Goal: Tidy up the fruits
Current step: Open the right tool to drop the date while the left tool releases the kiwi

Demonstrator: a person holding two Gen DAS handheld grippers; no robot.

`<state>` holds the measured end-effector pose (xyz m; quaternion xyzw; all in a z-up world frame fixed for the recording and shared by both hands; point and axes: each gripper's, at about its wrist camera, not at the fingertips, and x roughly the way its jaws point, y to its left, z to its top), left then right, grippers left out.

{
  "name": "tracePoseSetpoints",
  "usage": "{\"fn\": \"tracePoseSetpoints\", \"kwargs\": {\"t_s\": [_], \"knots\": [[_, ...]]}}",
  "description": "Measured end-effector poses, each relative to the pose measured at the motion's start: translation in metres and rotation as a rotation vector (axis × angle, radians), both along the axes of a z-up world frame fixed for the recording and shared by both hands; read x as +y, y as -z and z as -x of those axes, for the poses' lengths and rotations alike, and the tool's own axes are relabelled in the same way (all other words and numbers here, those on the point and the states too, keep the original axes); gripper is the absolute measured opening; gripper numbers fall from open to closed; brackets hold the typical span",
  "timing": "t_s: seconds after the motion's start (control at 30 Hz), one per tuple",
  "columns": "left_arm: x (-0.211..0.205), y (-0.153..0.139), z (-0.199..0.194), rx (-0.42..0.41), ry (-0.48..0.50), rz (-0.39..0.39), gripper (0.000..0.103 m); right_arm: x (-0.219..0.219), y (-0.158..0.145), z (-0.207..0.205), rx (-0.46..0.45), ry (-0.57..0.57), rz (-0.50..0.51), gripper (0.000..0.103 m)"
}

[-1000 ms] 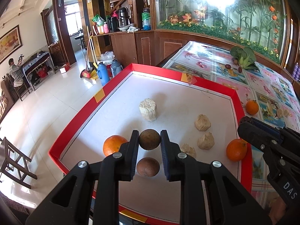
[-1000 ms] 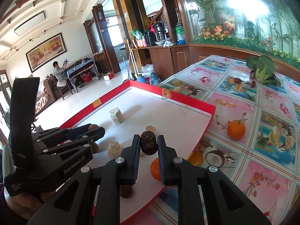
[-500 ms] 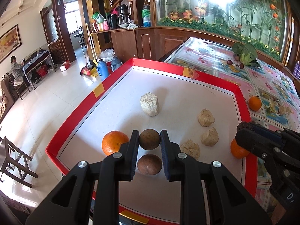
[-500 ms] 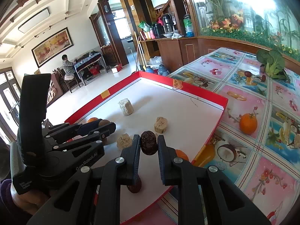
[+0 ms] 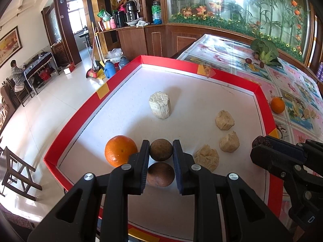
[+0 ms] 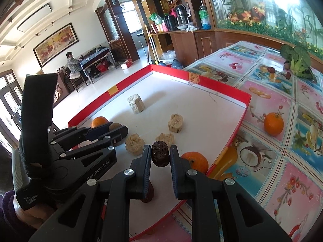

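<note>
The left claw (image 5: 161, 151) is still clamping a round brown fruit (image 5: 160, 149) between its pads, and the right claw (image 6: 160, 154) is still pinching a dark wrinkled date (image 6: 160, 156); neither grip has altered over the last second. What is changing is the view: both claws are drifting slightly over the red tray (image 5: 90, 104), so the second brown fruit (image 5: 160, 174) is now sitting just below and behind the left claw's tips, with an orange (image 5: 120, 150) just to its left. That suggests the left claw is lining its fruit up beside its twin, and the date is likely heading for the other date (image 6: 148, 194) lying under the right claw. The held fruit is looking matte, speckled and firm; the date is looking glossy and creased. Another orange (image 6: 274, 123) is waiting well off to the right, outside the tray.
</note>
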<state>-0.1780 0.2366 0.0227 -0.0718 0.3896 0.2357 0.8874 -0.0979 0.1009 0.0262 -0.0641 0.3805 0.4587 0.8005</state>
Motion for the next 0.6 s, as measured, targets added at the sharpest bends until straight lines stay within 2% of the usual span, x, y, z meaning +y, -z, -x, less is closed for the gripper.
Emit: {"fn": "tracePoseSetpoints", "kwargs": {"t_s": [0.37,0.6], "knots": [[0.0001,0.0002,-0.0002,0.005,0.000,-0.016,0.025,0.0020,0.0033,0.0014,0.006,0.002,0.033,0.017],[-0.0007,0.0010,0.0005,0.009,0.000,-0.018,0.027,0.0034,0.0025,0.0045,-0.017,-0.010,0.047,0.021]]}}
